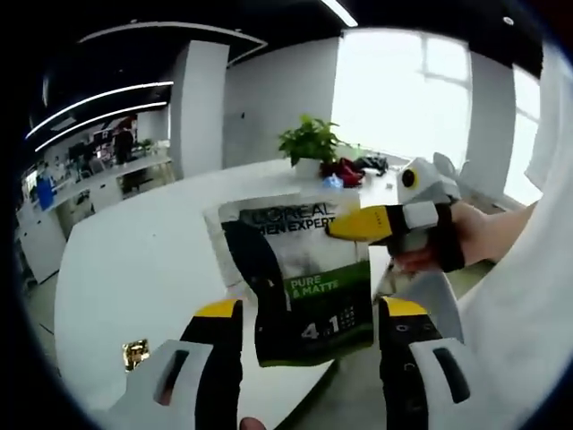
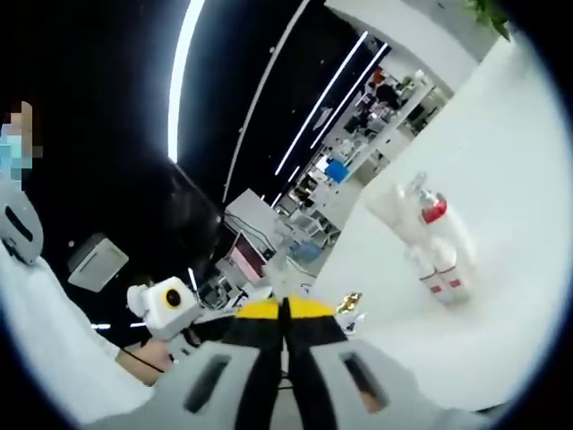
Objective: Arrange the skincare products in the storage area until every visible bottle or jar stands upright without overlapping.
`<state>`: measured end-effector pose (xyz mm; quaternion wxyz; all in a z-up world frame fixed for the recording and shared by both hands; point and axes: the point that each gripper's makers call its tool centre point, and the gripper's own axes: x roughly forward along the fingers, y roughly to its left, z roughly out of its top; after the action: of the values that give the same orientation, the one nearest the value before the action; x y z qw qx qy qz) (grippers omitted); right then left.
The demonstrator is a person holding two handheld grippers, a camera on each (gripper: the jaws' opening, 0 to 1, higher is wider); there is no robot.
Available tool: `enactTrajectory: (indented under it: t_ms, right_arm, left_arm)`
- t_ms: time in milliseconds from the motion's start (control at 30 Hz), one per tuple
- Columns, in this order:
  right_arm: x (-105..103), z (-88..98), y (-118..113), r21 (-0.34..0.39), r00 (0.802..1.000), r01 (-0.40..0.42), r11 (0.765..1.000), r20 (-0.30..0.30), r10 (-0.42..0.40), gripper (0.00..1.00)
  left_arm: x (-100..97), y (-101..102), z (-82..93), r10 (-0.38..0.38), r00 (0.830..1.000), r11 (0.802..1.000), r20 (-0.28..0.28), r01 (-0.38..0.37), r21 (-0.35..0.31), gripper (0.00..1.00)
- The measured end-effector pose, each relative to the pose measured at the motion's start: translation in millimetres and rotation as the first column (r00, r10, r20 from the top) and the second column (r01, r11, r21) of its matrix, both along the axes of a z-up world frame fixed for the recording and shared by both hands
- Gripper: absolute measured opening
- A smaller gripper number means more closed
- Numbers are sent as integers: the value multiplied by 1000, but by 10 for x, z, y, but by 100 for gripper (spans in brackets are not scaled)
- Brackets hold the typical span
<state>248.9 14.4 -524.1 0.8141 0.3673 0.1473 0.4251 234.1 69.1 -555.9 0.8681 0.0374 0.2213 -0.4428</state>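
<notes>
- Hanging in the centre of the left gripper view: one L'Oreal Men Expert pouch, green and dark print, clear plastic edge along its top, held above the white table.
- Your right gripper enters that view from the right edge; its yellow tips are pressed together on the pouch's upper right corner. The hand behind it shows at centre right.
- Your left gripper, bottom of the same view: jaws apart, one either side of the pouch's lower part, yellow pads level with its bottom edge. Whether they touch it you cannot tell.
- Small gold item, lower left of the left gripper view, lying on the table.
- Potted plant, upper centre, at the table's far end.
- Right gripper view, bottom centre: the yellow tips meet with only a thin line between them.
- Cluster of white bottles, red bands and a red cap, right of centre in the right gripper view, standing on the table.
</notes>
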Motion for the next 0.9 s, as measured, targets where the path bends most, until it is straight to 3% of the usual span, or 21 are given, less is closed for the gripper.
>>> enactTrajectory:
  t_ms: [133, 233, 367, 433, 533, 600, 667, 833, 900]
  right_arm:
    - [-121, 217, 83, 81, 992, -122, 989, 31, 120, 1]
    - [-201, 428, 119, 151, 979, -197, 969, 80, 187, 1]
    - [-208, 510, 139, 148, 970, -237, 960, 97, 224, 1]
    - [-191, 494, 151, 115, 969, -235, 965, 102, 224, 1]
    - [-130, 467, 116, 106, 974, -219, 970, 92, 209, 1]
    - [-62, 437, 64, 87, 979, -189, 978, 90, 181, 1]
    - [-23, 414, 48, 61, 981, -178, 982, 92, 172, 1]
    - [66, 428, 27, 20, 980, -134, 991, 153, 129, 5]
    - [121, 414, 19, 14, 982, -93, 996, 167, 89, 10]
  left_arm:
    - [-23, 5, 13, -83, 997, 997, -12, 82, -7, 65]
    - [-46, -36, 72, -134, 990, 987, -55, 128, -100, 63]
    - [-110, -83, 175, -210, 975, 961, -77, 191, -201, 43]
    - [-105, -93, 239, -213, 974, 950, -77, 188, -251, 33]
    - [-121, -82, 201, -215, 972, 952, -90, 188, -243, 25]
    - [-154, -75, 180, -227, 969, 950, -93, 199, -242, 8]
    - [-198, -113, 223, -241, 965, 936, -106, 202, -289, 1]
    - [-226, -136, 267, -243, 960, 917, -143, 179, -356, 0]
    - [-209, -126, 366, -235, 961, 894, -142, 157, -420, 0]
